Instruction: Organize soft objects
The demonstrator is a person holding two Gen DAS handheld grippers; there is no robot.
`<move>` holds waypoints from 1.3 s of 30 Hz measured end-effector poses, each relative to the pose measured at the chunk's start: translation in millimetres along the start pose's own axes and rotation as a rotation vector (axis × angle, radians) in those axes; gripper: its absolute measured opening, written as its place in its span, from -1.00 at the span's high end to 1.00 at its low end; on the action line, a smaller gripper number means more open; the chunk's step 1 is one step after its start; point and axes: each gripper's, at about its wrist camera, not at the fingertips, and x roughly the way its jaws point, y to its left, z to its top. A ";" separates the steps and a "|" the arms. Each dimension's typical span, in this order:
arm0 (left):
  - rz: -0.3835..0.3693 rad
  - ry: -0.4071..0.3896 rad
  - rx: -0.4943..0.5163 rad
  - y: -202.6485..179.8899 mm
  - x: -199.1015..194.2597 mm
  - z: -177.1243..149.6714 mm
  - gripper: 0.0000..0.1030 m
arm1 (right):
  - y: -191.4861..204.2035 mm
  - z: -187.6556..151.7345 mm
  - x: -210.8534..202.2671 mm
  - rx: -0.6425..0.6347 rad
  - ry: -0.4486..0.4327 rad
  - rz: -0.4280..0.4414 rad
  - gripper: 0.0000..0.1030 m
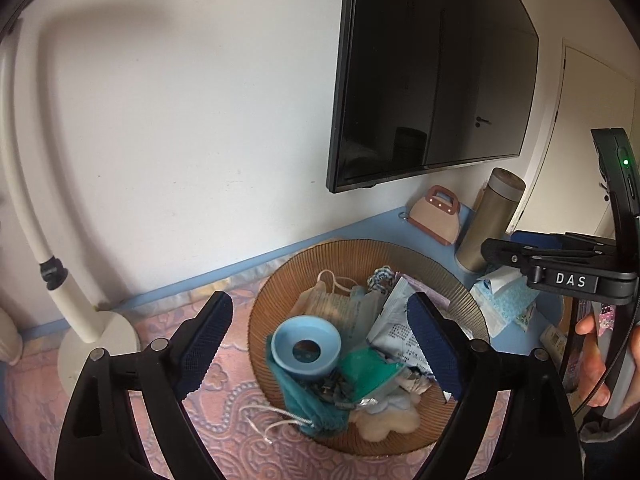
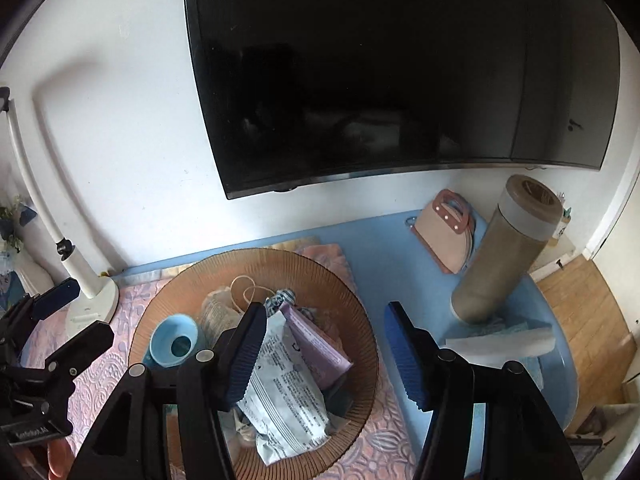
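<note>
Left tongs (image 1: 320, 344), right tongs (image 2: 324, 356) wide open, empty | teal mask (image 1: 316, 404) only in left view

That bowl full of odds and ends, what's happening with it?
A person holds a two-finger gripper in each hand above a ribbed brown bowl on a blue table, sorting soft things. The bowl is heaped with face masks, a white printed packet, a purple packet and a small blue funnel-like cup. The left gripper and the right gripper both hover open over the pile, holding nothing. Nothing looks picked out yet.
</note>
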 end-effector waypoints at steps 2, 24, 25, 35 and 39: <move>0.027 -0.011 0.014 2.6 -15.7 -4.6 -0.72 | -0.3 -6.5 -11.3 0.010 -0.007 0.000 -0.17; 0.476 -0.364 -0.030 82.1 -322.5 -73.5 -0.99 | 242.1 -119.4 -118.1 -0.425 -0.138 0.292 -0.67; 0.406 -0.337 -0.071 92.1 -319.7 -80.3 -0.99 | 247.3 -126.2 -116.5 -0.440 -0.135 0.287 -0.68; 0.395 -0.151 -0.266 143.1 -225.2 -169.1 -0.99 | 253.2 -174.1 -60.2 -0.469 -0.007 0.289 -0.78; 0.307 -0.090 -0.368 159.2 -203.7 -194.5 -0.99 | 242.1 -186.6 -33.9 -0.415 0.028 0.317 -0.78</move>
